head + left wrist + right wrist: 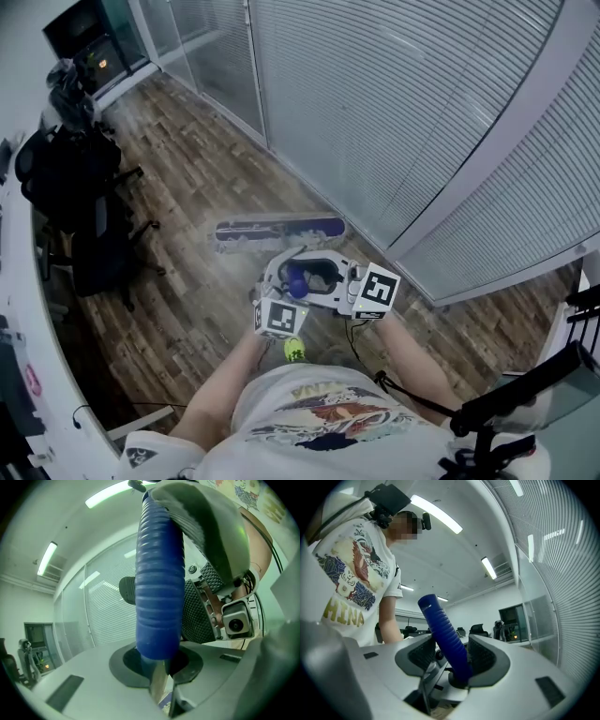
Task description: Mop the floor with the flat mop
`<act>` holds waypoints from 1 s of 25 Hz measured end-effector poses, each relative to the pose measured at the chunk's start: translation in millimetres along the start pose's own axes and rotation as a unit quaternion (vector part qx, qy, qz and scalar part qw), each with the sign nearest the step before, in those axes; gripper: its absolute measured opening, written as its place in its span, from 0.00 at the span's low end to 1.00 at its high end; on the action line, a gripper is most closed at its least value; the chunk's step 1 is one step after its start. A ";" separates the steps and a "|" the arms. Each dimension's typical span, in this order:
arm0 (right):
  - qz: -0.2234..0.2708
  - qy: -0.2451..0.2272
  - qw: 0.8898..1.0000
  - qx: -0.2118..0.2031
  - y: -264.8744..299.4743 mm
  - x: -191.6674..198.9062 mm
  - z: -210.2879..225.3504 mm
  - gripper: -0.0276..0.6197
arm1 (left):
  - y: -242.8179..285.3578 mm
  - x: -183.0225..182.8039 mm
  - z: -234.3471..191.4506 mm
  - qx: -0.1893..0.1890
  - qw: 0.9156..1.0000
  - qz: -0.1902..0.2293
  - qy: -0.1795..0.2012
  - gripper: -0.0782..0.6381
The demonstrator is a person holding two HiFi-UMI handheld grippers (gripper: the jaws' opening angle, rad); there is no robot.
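Wood-plank floor [187, 178], brown and matte, runs along a glass partition [403, 103] lined with horizontal blinds that fills the upper right of the head view.

Left gripper [158, 670]: jaws nearly together, clenched on the handle of the flat mop [278, 231]. The hold sits where the blue ribbed grip [158, 583] ends and a bare metal shaft [158, 688] begins. The grip rises up the middle of the left gripper view.

Right gripper [452, 660]: jaws stand wide, released. The same blue ribbed grip passes between them, leaning to the upper left of that frame. It lies close against the pad on the frame's right; a gap shows beside the left pad [423, 654]. Pads are black with a mesh texture. The jaw shells are smooth grey plastic.

Head view: both grippers sit close together at frame centre, marker cubes [281, 319] facing up. Just above them in the frame the flat mop's long, narrow, pale head lies on the floor, near the partition's foot.

Surroundings: black office chair [89, 216] at left, dark screen [89, 42] upper left, white desk edge [21, 309] along the left border. Person's white printed T-shirt [319, 417] at bottom centre.
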State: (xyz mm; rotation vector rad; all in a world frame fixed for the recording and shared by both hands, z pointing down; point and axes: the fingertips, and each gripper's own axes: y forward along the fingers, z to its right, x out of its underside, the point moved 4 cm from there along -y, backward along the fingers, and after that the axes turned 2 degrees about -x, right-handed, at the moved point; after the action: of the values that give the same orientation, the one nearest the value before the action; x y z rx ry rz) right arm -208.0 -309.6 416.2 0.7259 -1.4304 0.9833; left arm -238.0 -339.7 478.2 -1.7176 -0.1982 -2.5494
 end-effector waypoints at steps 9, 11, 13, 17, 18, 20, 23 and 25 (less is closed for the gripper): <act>-0.021 0.002 1.000 -0.017 26.5 17.3 100.1 0.38 | 71.7 41.0 -68.1 0.011 1.000 -0.021 0.013 0.19; -0.030 -0.004 0.999 -0.033 33.0 20.4 125.4 0.38 | 89.4 50.6 -85.7 0.007 0.999 -0.031 0.005 0.19; -0.036 -0.003 0.998 -0.044 34.9 27.3 141.0 0.38 | 101.4 60.9 -93.4 0.006 0.999 -0.040 0.000 0.19; -0.030 0.000 0.999 -0.042 27.9 31.0 159.5 0.38 | 119.2 67.9 -97.7 -0.001 0.999 -0.034 -0.002 0.19; -0.030 0.000 0.999 -0.042 29.0 24.0 168.7 0.38 | 125.8 63.3 -105.6 -0.005 1.000 -0.030 -0.006 0.19; -0.031 0.007 0.999 -0.043 32.2 7.2 185.4 0.38 | 138.0 51.5 -121.7 -0.009 1.000 -0.027 -0.012 0.19; -0.032 0.019 0.999 -0.035 31.1 -0.8 185.6 0.38 | 140.1 43.8 -123.7 -0.006 0.999 -0.031 -0.021 0.19; -0.036 0.019 0.999 -0.031 31.1 5.3 172.0 0.38 | 129.5 47.3 -115.7 -0.009 0.999 -0.033 -0.026 0.19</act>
State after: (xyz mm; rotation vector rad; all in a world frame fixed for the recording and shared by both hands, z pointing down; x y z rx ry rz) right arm -315.2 -447.4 425.4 0.7035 -1.3866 0.8891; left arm -346.2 -483.1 488.5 -1.8152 -0.2413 -2.5617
